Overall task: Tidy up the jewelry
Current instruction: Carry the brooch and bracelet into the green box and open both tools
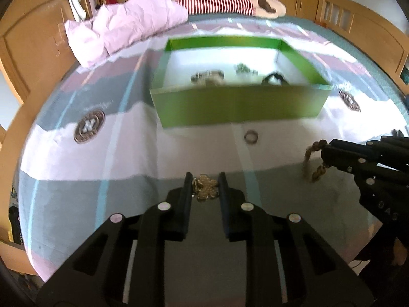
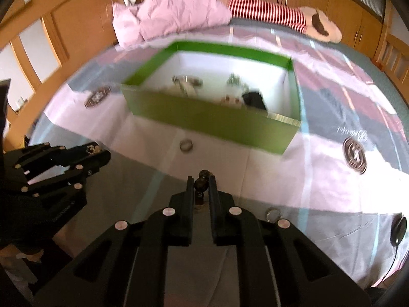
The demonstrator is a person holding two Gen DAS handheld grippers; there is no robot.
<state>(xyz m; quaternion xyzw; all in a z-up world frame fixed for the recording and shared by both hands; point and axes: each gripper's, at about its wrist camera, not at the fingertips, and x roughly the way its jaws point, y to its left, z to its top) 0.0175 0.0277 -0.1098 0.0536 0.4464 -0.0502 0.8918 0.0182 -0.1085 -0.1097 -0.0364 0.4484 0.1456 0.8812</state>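
A green box (image 1: 237, 107) with a white inside stands on the bed ahead and holds several jewelry pieces; it also shows in the right wrist view (image 2: 204, 122). My left gripper (image 1: 205, 181) is shut on a gold flower-shaped brooch (image 1: 205, 188) above the bedsheet. My right gripper (image 2: 201, 181) is shut on a brown bead bracelet (image 2: 202, 179), which hangs in a loop in the left wrist view (image 1: 313, 162). A ring (image 1: 251, 136) lies on the sheet in front of the box, also seen in the right wrist view (image 2: 186, 145).
A pink folded quilt (image 1: 122, 30) and a striped plush toy (image 1: 225, 2) lie at the far side of the bed. A small shiny piece (image 2: 273, 214) and a black round object with a cord (image 2: 398, 230) lie on the sheet at right. Wooden bed frame surrounds.
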